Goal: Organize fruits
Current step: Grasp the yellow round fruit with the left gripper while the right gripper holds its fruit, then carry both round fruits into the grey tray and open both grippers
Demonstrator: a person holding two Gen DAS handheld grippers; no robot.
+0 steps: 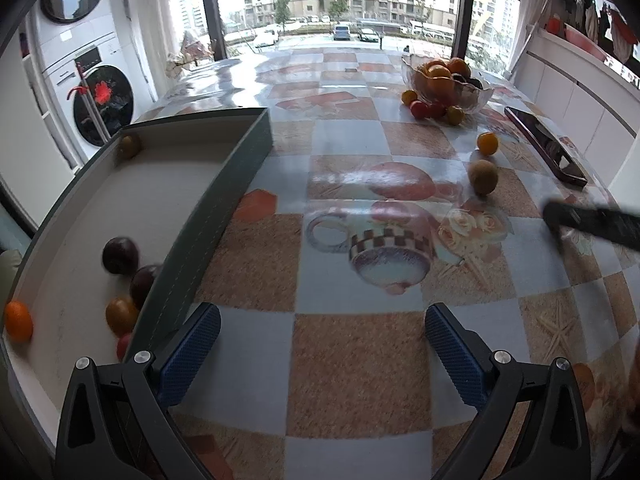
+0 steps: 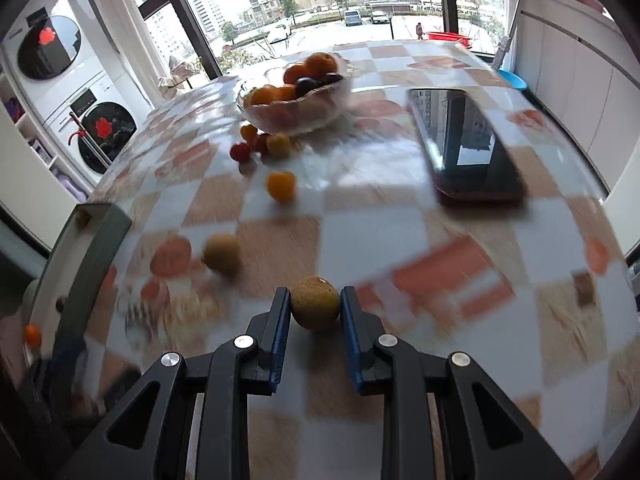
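Observation:
My right gripper (image 2: 315, 304) is shut on a brown-green round fruit (image 2: 315, 302), held just above the table. My left gripper (image 1: 322, 330) is open and empty beside the grey box (image 1: 224, 184), which holds two dark plums (image 1: 120, 256), an orange fruit (image 1: 18, 320) and small tomatoes (image 1: 120, 314). On the table lie a brown round fruit (image 1: 483, 177), also in the right wrist view (image 2: 221, 253), and a small orange fruit (image 1: 488, 143) (image 2: 281, 185). A glass bowl (image 1: 448, 88) (image 2: 294, 108) holds oranges and plums, with cherry tomatoes (image 1: 432, 109) (image 2: 260, 143) beside it.
A dark phone (image 1: 546, 146) (image 2: 464, 142) lies on the right of the checkered tablecloth (image 1: 360, 360). Stacked washing machines (image 1: 80, 80) stand at the left beyond the table. The right gripper's dark finger (image 1: 592, 224) shows at the right edge of the left wrist view.

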